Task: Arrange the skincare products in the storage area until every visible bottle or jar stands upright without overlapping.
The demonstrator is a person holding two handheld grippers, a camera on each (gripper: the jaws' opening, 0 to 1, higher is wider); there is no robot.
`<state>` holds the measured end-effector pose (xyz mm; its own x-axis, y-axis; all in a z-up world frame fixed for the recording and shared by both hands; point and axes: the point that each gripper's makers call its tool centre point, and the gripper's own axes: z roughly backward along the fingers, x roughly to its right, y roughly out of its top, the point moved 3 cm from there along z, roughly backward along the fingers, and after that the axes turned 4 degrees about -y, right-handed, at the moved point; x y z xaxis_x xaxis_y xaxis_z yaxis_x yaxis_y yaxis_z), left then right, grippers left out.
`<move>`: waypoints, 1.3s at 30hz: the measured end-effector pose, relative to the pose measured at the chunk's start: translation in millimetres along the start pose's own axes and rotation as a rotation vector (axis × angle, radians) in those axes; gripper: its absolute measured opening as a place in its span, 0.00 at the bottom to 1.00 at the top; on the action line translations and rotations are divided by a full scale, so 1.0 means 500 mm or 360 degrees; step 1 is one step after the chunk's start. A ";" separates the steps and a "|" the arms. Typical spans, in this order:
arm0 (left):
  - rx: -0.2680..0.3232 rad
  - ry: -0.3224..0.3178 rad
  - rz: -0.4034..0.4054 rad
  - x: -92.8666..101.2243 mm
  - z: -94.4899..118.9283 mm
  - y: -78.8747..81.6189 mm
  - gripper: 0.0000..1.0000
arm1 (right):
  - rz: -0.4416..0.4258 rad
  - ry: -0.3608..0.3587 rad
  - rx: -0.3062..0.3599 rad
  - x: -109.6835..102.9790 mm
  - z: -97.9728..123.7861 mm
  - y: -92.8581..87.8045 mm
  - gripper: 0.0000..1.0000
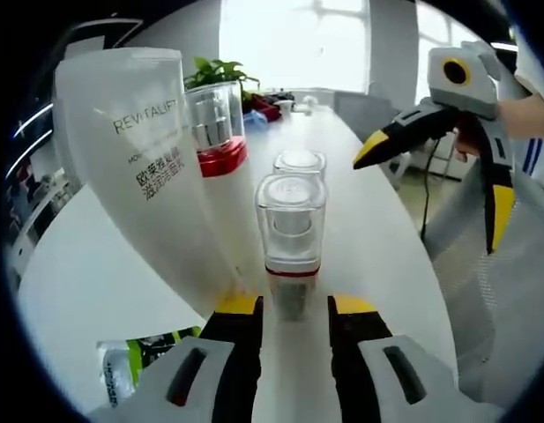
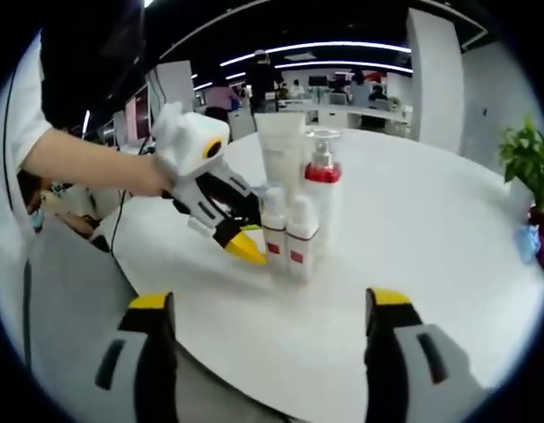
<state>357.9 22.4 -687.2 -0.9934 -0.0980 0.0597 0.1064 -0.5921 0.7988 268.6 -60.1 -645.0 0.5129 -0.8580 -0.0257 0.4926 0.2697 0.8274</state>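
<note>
1. Four skincare items stand upright in a tight cluster on the white table [image 2: 413,256], near its edge on my side.
2. My left gripper [image 1: 294,305] reaches in low beside the cluster. Its yellow-tipped jaws are a little apart, and the small bottle [image 1: 291,242] with the clear cap and red band stands between the tips. I cannot tell whether the pads touch it.
3. In the right gripper view the left gripper [image 2: 245,249] comes in from the left with my hand [image 2: 148,176] behind it, its yellow tip just beside the small bottle [image 2: 274,225].
4. A second small bottle [image 1: 300,162] stands right behind the first in the left gripper view. In the right gripper view it [image 2: 301,236] is the nearer of the pair, and the two touch or nearly touch.
5. The pump bottle [image 1: 220,132], with a clear cap and red collar, stands behind them, upright [image 2: 322,181].
6. The tall white tube [image 1: 144,150], printed REVITALIFT, stands cap-down just beside the pump bottle [image 2: 280,150].
7. My right gripper [image 2: 270,304] is held back from the table edge, well apart from the cluster, jaws wide and holding nothing. In the left gripper view it hangs in the air off the table's far side [image 1: 430,167].
8. A green-and-white packet [image 1: 135,357] lies flat on the table beside my left gripper.
9. A potted plant [image 1: 220,70] sits at the table's far end.
</note>
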 end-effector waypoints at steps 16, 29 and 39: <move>-0.0048 0.0119 0.0185 0.016 0.070 -0.031 0.43 | 0.0047 0.0010 0.0055 -0.020 0.012 0.024 0.92; -0.0074 0.0274 0.0473 0.042 0.150 -0.086 0.60 | 0.0065 0.0047 0.0087 -0.041 0.017 0.039 0.94; -0.0027 0.0473 0.0708 0.056 0.227 -0.139 0.70 | 0.0022 0.0065 0.0094 -0.043 0.023 0.037 0.96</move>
<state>317.8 151.3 -673.2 -0.7973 -0.5636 0.2163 0.5178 -0.4544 0.7248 258.5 -41.7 -622.6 0.5482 -0.8356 -0.0360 0.4434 0.2538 0.8596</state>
